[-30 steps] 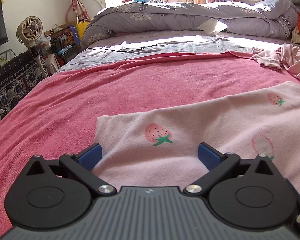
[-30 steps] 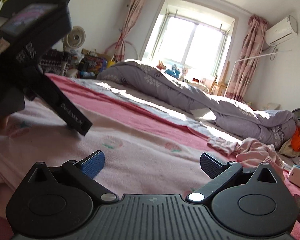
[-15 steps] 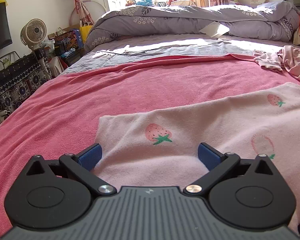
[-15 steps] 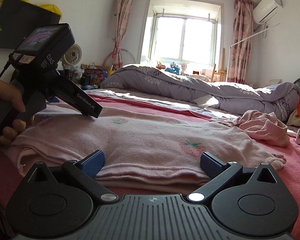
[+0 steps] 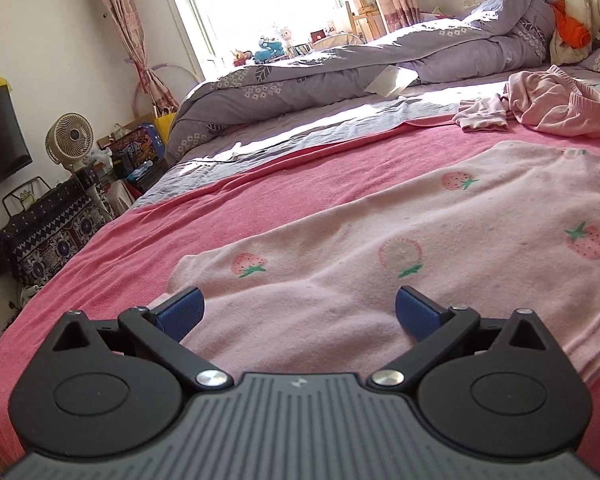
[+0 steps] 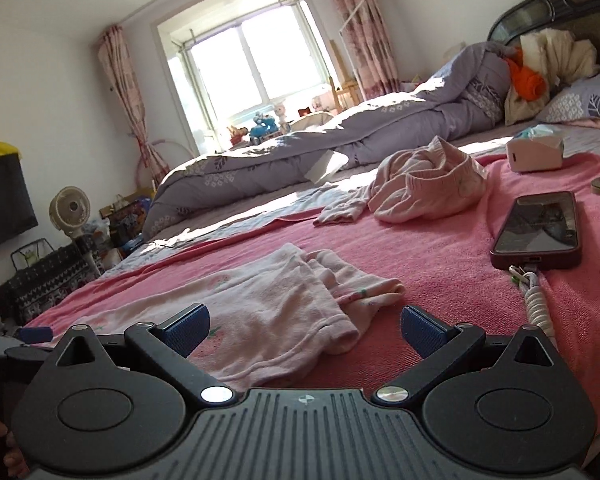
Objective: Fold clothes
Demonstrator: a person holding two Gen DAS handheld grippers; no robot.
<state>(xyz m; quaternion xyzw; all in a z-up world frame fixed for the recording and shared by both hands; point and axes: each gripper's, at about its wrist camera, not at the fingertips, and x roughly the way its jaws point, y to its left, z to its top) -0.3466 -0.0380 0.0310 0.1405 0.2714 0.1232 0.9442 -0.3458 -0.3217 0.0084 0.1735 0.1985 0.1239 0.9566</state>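
Left wrist view: left gripper (image 5: pixel 298 308), jaws apart and empty, hangs low over the near edge of the strawberry garment (image 5: pixel 440 240), which lies flat on the pink blanket (image 5: pixel 300 184). Right gripper (image 6: pixel 304 326), jaws apart, faces its cuff end. Judged step: regrasp for the next fold; both grippers must pinch edges. Count: one flat garment, one crumpled garment (image 6: pixel 424 184) beyond.

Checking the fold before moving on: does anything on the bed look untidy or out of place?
Yes. The strawberry garment's sleeve end is bunched and askew, and a phone lies close beside it on the blanket.
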